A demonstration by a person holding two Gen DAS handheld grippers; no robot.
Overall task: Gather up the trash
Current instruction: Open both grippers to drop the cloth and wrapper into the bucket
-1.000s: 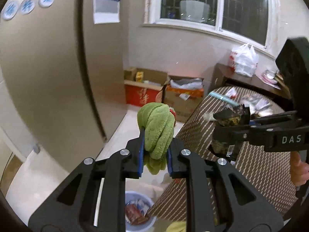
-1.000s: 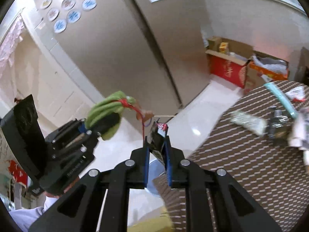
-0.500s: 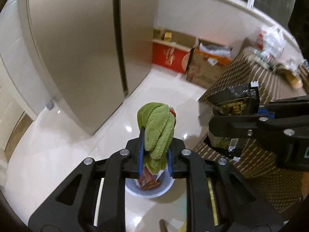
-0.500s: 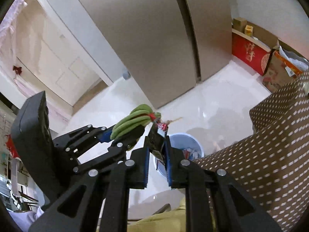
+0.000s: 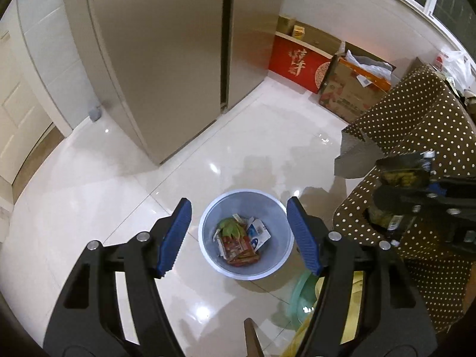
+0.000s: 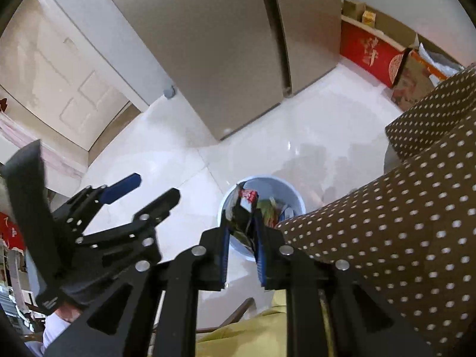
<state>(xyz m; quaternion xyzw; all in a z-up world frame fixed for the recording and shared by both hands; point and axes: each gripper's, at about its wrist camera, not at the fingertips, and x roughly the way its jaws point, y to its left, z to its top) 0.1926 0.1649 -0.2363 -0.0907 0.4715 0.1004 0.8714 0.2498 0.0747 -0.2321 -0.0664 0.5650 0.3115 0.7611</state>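
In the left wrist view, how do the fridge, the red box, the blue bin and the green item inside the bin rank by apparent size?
1. fridge, by far the largest.
2. and 3. blue bin and red box: they look alike, and the bin is nearer, so I leave them unranked.
4. green item, the smallest.

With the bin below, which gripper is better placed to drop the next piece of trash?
Right. The right gripper holds a dark wrapper above the bin. The left gripper, whose jaws have just been opening, holds nothing; green trash lies in the bin.
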